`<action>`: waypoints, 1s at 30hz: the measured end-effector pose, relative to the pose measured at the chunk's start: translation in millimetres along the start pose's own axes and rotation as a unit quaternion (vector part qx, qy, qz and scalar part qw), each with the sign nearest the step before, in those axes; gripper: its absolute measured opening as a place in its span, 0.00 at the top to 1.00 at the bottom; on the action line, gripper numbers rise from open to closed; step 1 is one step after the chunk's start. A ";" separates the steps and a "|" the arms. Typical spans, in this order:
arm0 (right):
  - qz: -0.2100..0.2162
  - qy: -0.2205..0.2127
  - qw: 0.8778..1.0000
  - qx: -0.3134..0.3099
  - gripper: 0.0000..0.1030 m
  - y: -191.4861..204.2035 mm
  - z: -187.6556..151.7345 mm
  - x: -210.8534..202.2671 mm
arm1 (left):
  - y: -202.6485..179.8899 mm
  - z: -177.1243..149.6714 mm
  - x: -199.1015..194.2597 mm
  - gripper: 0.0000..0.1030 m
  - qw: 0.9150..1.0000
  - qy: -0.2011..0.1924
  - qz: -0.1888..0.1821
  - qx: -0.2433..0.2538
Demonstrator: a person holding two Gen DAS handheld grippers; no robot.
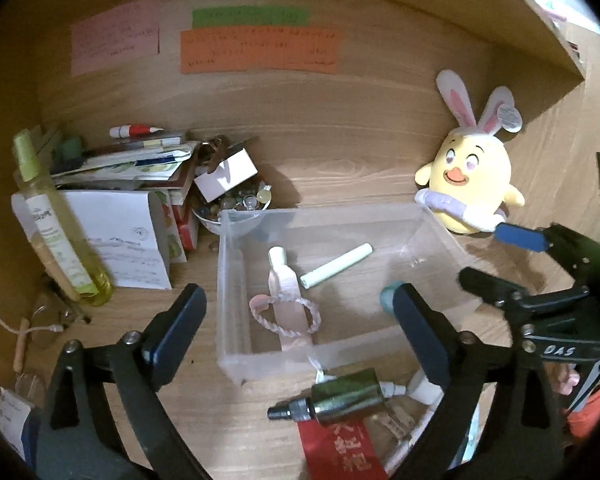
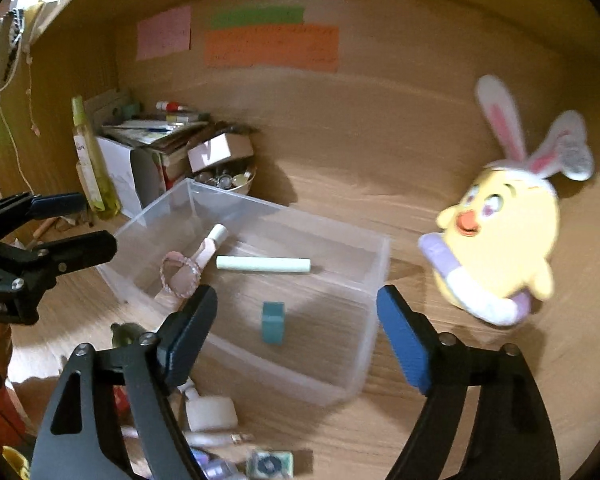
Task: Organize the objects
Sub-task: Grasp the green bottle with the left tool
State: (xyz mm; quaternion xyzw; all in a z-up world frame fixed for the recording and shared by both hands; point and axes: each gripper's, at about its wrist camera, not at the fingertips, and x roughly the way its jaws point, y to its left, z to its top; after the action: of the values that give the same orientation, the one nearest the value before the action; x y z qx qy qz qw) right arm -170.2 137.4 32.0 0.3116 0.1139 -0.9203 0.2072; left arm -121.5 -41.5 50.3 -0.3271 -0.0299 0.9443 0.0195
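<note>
Black-framed left gripper (image 1: pixel 300 320) and right gripper (image 2: pixel 296 320): both angled down over clear plastic bin (image 2: pixel 374 280) on wooden counter (image 2: pixel 340 184), fingers spread, nothing pinched. Inside bin: teal block (image 2: pixel 273 322), pale green stick (image 2: pixel 263 264), pink tube (image 1: pixel 286 300).

Clearance around clear bin (image 1: pixel 320 216) on desk

Bin top open; tube (image 1: pixel 286 300), hair tie (image 1: pixel 284 316), chalk-like stick (image 1: pixel 336 266) and teal block (image 2: pixel 273 322) sit inside. Far left blocked by book stack (image 1: pixel 140 168), bowl (image 1: pixel 228 216), bottle (image 1: pixel 56 236). Plush chick (image 1: pixel 472 184) stands far right. Far middle desk bare. Near edge cluttered by small bottle (image 1: pixel 340 398).
</note>
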 end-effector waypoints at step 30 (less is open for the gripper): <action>-0.008 0.092 0.991 0.095 0.51 -25.5 -149.6 -27.4 | -29.8 -72.4 44.4 0.06 0.995 0.098 -0.012 0.014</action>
State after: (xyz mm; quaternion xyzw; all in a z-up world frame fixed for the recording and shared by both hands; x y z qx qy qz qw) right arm -83.2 219.2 -65.6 0.4126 0.0472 -0.8959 0.1578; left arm -111.1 -6.0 -31.8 -0.4174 -0.0185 0.9078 0.0379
